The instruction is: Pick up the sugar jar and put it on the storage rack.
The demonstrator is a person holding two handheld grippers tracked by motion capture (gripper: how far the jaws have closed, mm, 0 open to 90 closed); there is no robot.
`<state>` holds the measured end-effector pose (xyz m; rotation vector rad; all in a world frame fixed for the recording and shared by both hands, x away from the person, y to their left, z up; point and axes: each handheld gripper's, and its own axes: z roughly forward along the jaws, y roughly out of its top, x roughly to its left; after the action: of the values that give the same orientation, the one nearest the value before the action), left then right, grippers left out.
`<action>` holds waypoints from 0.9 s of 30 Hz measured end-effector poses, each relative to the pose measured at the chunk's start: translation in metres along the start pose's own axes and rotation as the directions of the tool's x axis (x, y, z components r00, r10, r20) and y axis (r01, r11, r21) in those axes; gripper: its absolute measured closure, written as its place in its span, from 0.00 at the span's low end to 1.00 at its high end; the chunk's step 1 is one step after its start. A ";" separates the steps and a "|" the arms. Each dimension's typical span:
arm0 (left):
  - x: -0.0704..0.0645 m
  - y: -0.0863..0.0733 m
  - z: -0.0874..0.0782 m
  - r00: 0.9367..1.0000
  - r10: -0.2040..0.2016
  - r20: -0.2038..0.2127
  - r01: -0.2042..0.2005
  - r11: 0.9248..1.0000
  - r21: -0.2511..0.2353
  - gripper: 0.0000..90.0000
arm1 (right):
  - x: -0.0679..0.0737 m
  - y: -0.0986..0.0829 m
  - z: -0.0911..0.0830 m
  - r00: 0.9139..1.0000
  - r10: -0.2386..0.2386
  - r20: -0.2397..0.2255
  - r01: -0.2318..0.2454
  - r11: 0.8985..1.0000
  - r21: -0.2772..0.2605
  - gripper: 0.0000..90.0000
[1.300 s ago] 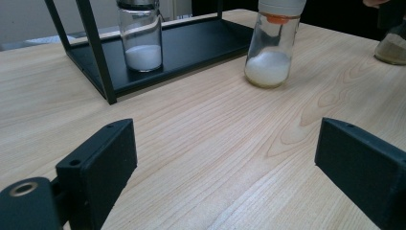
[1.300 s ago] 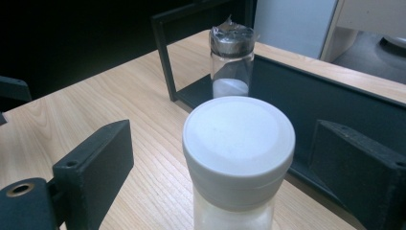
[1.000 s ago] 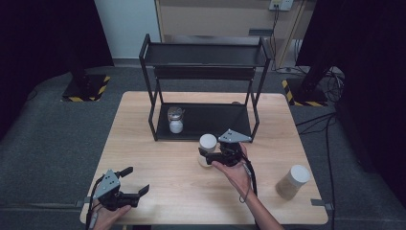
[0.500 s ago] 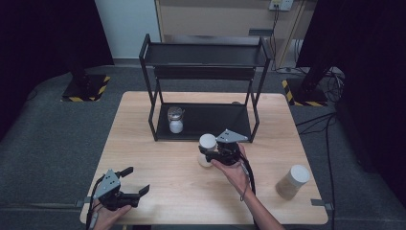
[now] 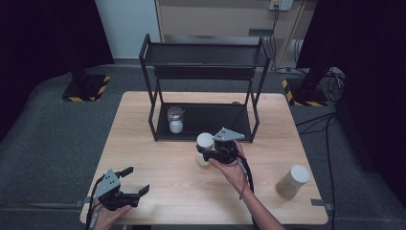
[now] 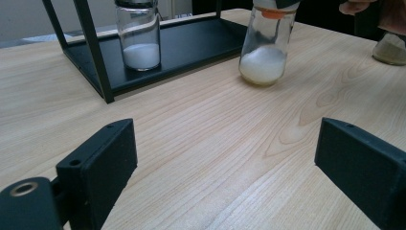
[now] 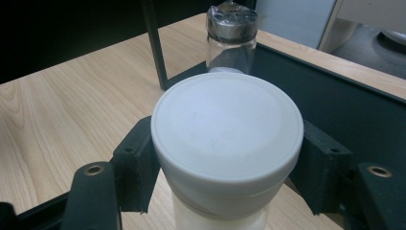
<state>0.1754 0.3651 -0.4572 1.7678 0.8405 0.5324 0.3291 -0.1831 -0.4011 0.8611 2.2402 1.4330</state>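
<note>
1. Currently, the jar (image 5: 205,148) is clamped just under its lid (image 7: 227,124) by the right gripper (image 5: 216,152), at the table (image 5: 143,139) centre, just off the rack (image 5: 203,86) front at 6 o'clock.
2. A slip is judged possible, since only the smooth neck is pinched below the wide lid.
3. A knock against the rack frame could be caused if the jar is carried toward 12 o'clock too low.
4. The shelf jar (image 5: 175,120), at 11 o'clock from the held one, could be struck.
5. The left gripper (image 5: 136,184) is held with jaws wide apart, near the table's 7 o'clock corner.
6. The jar is seen as clear glass, white-lidded, with white powder at its bottom (image 6: 262,67).
</note>
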 end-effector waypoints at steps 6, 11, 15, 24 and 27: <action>0.000 0.000 0.000 1.000 0.000 0.001 0.000 1.000 0.000 0.07 | -0.002 0.011 0.000 1.000 -0.018 -0.011 0.018 1.000 0.002 0.37; 0.000 0.000 0.000 1.000 -0.001 0.001 0.001 1.000 0.000 0.07 | -0.005 0.022 0.001 0.999 -0.031 -0.021 0.031 1.000 0.003 0.37; 0.000 0.000 0.000 1.000 -0.001 0.000 0.001 1.000 0.002 0.07 | -0.008 0.029 0.002 0.999 -0.036 -0.034 0.036 0.999 0.003 0.37; 0.000 0.000 0.000 1.000 -0.003 0.001 0.003 1.000 0.002 0.07 | -0.013 0.041 0.010 0.998 -0.037 -0.040 0.038 0.999 0.005 0.37; 0.000 0.000 0.000 1.000 -0.003 0.002 0.003 1.000 0.004 0.07 | -0.014 0.047 0.013 0.999 -0.036 -0.036 0.036 0.999 0.008 0.37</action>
<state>0.1759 0.3649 -0.4570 1.7700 0.8429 0.5275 0.3619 -0.1689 -0.3653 0.7994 2.2778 1.4352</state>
